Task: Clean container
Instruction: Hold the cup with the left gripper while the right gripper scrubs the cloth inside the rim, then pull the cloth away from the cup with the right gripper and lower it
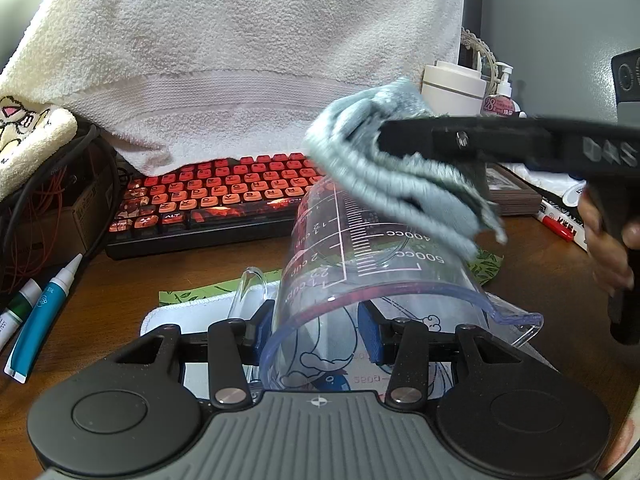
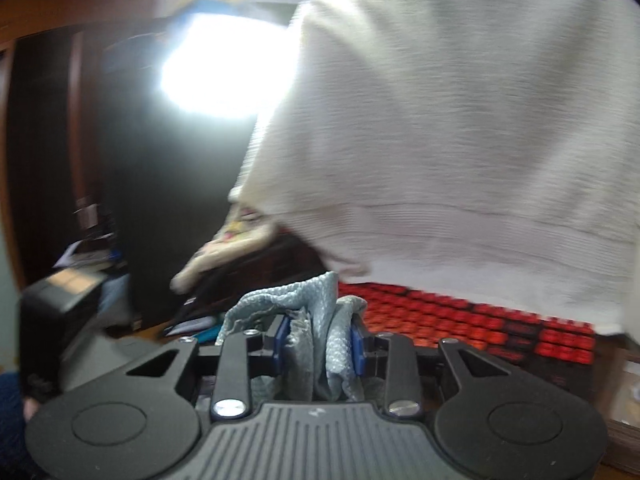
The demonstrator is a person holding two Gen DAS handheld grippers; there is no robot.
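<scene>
A clear plastic measuring cup (image 1: 360, 264) with white scale marks lies on its side, its open rim toward the camera. My left gripper (image 1: 316, 332) is shut on it, a blue pad on each side of its wall. My right gripper (image 2: 319, 340) is shut on a bunched grey-blue cloth (image 2: 316, 320). In the left wrist view the right gripper (image 1: 384, 136) reaches in from the right, and the cloth (image 1: 384, 168) hangs against the cup's upper far end. That view is blurred around the cloth.
A red backlit keyboard (image 1: 216, 196) lies behind the cup on the wooden desk (image 1: 132, 272). A large white towel (image 1: 248, 52) hangs over it. Tubes (image 1: 44, 312) lie at the left, cables (image 1: 80, 184) behind them. White bottles (image 1: 456, 88) and books (image 1: 560, 216) stand at the right.
</scene>
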